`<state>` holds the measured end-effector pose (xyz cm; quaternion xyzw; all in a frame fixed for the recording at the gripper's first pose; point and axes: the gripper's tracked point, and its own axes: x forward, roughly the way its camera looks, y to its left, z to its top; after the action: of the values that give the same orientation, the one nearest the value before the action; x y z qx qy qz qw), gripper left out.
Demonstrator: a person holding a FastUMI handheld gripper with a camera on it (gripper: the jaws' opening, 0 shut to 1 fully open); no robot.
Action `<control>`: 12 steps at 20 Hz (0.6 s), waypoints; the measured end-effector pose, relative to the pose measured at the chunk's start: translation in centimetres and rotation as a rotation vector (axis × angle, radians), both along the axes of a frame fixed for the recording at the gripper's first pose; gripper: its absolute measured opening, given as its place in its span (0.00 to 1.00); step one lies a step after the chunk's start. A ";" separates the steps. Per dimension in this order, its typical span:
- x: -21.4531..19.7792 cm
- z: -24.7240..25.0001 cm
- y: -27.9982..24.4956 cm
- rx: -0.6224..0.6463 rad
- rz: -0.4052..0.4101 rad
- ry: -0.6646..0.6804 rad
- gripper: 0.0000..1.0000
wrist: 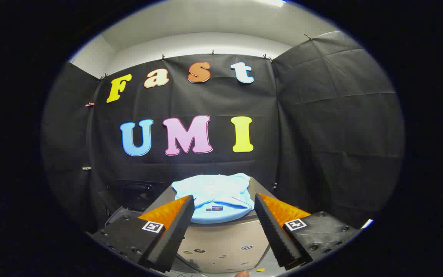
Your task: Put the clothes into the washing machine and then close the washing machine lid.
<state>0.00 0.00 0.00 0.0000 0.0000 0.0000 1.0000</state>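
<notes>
I hold the gripper (224, 207) wide open, lower centre, lined up on the folded light-blue shirt (215, 192) atop the washing machine (221, 242).

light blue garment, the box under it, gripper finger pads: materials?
Light blue garment: soft woven or knit fabric, matte, folded with creases. Box under it: looks like smooth beige plastic or painted metal, slight sheen; unclear which. Gripper open just short of the garment; fingers black, ridged, probably rubber.

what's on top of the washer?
A folded light-blue garment lies on the washing machine top, just beyond the open gripper. It covers the surface beneath, so the lid there can't be seen.
</notes>
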 end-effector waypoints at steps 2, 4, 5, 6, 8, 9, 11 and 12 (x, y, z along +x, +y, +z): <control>-0.2 0.5 0.6 -0.012 0.001 -0.016 0.98; -0.6 0.7 2.0 -0.025 0.022 -0.016 0.98; -0.9 1.0 2.5 -0.030 0.035 -0.025 0.98; -1.1 1.4 2.9 -0.033 0.043 -0.038 0.98; -1.3 1.5 2.9 -0.036 0.039 -0.051 0.98; -1.3 1.3 3.0 -0.036 0.041 -0.048 0.98; -1.3 0.9 3.3 -0.038 0.048 -0.036 0.98; -1.2 0.8 3.3 -0.038 0.050 -0.029 0.98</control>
<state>-1.24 3.32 0.75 -0.0188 -0.0143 0.0251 0.9994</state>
